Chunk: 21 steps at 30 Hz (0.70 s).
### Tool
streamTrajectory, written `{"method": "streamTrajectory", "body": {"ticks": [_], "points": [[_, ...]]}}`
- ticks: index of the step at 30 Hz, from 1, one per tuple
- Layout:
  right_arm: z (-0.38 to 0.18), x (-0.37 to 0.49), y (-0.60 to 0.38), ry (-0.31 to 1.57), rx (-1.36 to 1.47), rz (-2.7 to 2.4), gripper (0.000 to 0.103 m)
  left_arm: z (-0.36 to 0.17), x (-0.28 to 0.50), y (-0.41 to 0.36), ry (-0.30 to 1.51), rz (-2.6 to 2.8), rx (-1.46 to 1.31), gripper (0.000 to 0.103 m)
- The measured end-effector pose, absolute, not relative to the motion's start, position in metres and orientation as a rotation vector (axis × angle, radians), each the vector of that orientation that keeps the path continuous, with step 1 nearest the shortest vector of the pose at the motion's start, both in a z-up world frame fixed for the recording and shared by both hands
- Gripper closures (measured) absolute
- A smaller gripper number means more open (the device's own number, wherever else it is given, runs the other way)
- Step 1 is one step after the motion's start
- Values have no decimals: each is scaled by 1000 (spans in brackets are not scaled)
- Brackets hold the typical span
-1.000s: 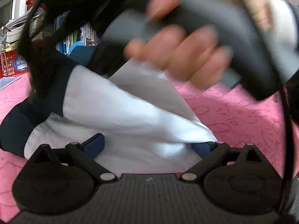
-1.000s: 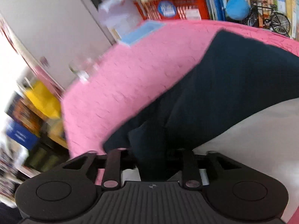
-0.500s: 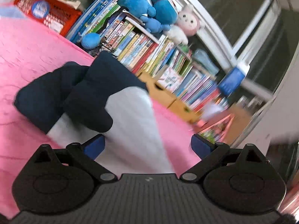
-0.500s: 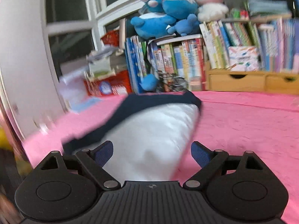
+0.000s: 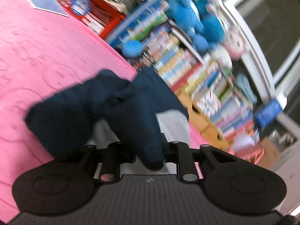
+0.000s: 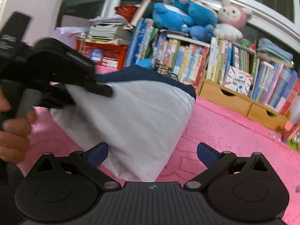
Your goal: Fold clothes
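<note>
A white garment (image 6: 135, 116) with navy sleeves lies bunched on the pink blanket (image 6: 234, 131). In the left wrist view a folded navy sleeve (image 5: 93, 112) runs down between the fingers of my left gripper (image 5: 150, 159). Its jaws are closing and pinch the sleeve, with white cloth (image 5: 174, 123) behind. The right wrist view shows the left gripper (image 6: 105, 91), held by a hand (image 6: 13, 131), biting the garment's left edge. My right gripper (image 6: 151, 155) is opening wide, and the garment's near white corner lies loose between its blue pads (image 6: 97, 153).
A bookshelf (image 6: 187, 60) packed with books lines the far edge of the blanket, with blue and pink plush toys (image 6: 187, 15) on top. A red crate (image 6: 105, 52) and wooden drawers (image 6: 225, 95) stand beside it. A blue sheet (image 5: 46, 5) lies at the far left.
The left gripper has rolled and shut on the navy sleeve after standing open over the white cloth. The right gripper let go of the navy fabric, opened wide and swung to face the shelf.
</note>
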State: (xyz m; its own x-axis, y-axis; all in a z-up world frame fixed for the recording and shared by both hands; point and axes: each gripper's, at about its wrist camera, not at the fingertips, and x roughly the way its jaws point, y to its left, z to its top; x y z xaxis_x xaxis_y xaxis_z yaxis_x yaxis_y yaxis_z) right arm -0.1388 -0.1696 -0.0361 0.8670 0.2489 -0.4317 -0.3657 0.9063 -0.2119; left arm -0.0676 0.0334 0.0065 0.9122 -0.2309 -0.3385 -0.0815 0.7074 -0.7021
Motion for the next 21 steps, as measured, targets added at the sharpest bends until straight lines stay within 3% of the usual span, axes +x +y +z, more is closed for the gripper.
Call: {"method": "streamTrajectory", "body": {"ticks": [3,4,5,7,9,10,11,16,21], "points": [[-42,-136,-163,422,-314,293,0,7,-71,34,418,-76,-735,81],[-46,-136,-160,422,-329,279,0,7,-68,31,435,-79,-723,74],[-48,-136,-157,419,-343,268,0,8,-61,27,456,-96,-710,55],[-51,-136,-152,398,-354,245,0,11,-49,19,480,-130,-686,39],[-52,-133,-149,391,-348,218,0,17,-44,14,459,-107,-662,54],[-52,-131,-149,390,-338,200,0,20,-43,14,448,-91,-651,72],[-53,-129,-149,392,-330,186,0,24,-45,17,428,-79,-646,83],[-53,-124,-154,418,-280,150,0,37,-66,45,316,-10,-614,88],[-54,-122,-154,434,-274,128,0,27,-77,58,347,53,-542,88]]}}
